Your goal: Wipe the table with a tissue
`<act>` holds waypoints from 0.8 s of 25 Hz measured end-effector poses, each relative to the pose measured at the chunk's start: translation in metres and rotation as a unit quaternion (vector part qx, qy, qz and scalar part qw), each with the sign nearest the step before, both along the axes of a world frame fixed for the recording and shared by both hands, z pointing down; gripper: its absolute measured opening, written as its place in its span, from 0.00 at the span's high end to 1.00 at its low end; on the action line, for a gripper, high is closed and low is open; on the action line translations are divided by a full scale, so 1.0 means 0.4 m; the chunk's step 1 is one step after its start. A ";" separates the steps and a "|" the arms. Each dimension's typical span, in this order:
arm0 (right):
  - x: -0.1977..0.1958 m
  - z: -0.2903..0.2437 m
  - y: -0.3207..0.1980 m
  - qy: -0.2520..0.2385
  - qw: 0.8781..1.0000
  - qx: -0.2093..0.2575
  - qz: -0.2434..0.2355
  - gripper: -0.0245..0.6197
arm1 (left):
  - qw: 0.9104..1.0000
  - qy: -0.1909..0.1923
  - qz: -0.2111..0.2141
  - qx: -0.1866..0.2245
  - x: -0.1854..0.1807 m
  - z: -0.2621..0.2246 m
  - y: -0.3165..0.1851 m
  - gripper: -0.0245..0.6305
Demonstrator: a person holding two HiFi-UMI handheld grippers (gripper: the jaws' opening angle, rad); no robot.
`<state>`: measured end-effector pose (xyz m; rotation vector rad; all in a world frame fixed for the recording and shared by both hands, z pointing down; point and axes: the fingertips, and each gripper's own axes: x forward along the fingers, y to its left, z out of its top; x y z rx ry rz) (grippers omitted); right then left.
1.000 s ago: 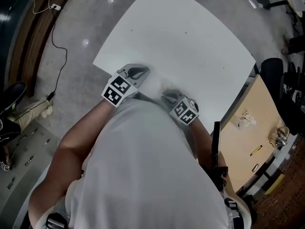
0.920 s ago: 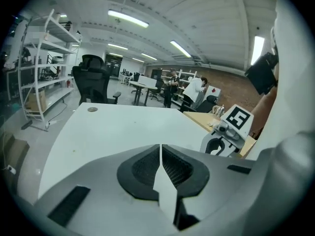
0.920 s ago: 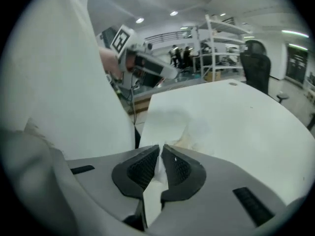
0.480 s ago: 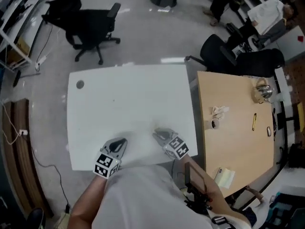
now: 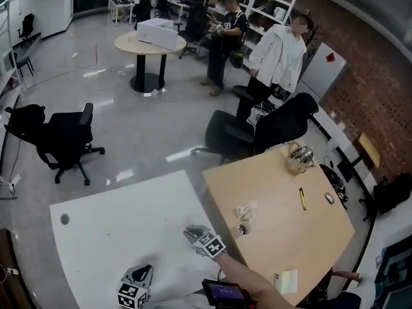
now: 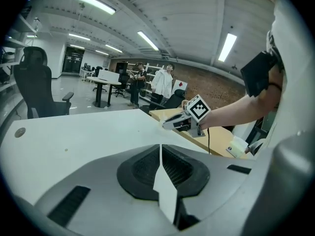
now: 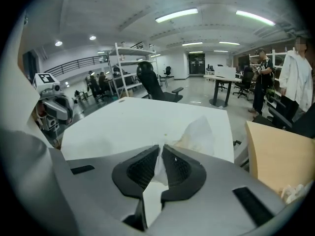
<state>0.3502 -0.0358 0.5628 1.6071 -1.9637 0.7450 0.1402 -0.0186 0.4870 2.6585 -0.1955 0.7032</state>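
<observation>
The white table (image 5: 122, 230) fills the lower left of the head view. My right gripper (image 5: 195, 234) hovers over its right part, close to the wooden table, and is shut on a white tissue (image 7: 199, 132). The tissue sticks out past the jaws in the right gripper view, where the gripper (image 7: 161, 146) points across the table. My left gripper (image 5: 143, 275) is near the table's front edge, shut with nothing in it. In the left gripper view its tips (image 6: 160, 145) meet, and the right gripper (image 6: 184, 119) shows beyond them.
A wooden table (image 5: 283, 237) adjoins on the right, carrying a crumpled tissue (image 5: 246, 210), a yellow pen (image 5: 302, 198), a metal pot (image 5: 297, 156) and a yellow note (image 5: 288, 280). Black office chairs (image 5: 64, 137) and standing people (image 5: 277, 56) are beyond.
The head view has swung up from the tabletop to the room. Both grippers now sit lower in it, and the right one has moved toward the wooden table, still holding the tissue.
</observation>
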 end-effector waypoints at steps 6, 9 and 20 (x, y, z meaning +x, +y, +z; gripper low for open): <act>0.061 0.048 -0.069 0.023 1.000 -0.013 -0.017 0.91 | 1.000 -0.007 -0.026 -0.012 -0.012 0.042 0.054 0.93; 0.099 0.017 -0.170 0.034 0.999 0.001 -0.032 0.91 | 0.999 -0.005 -0.036 -0.003 0.011 0.055 0.043 0.93; 0.081 0.027 -0.294 0.102 0.987 -0.007 -0.124 0.91 | 0.990 -0.020 -0.134 -0.030 -0.041 0.049 0.024 0.93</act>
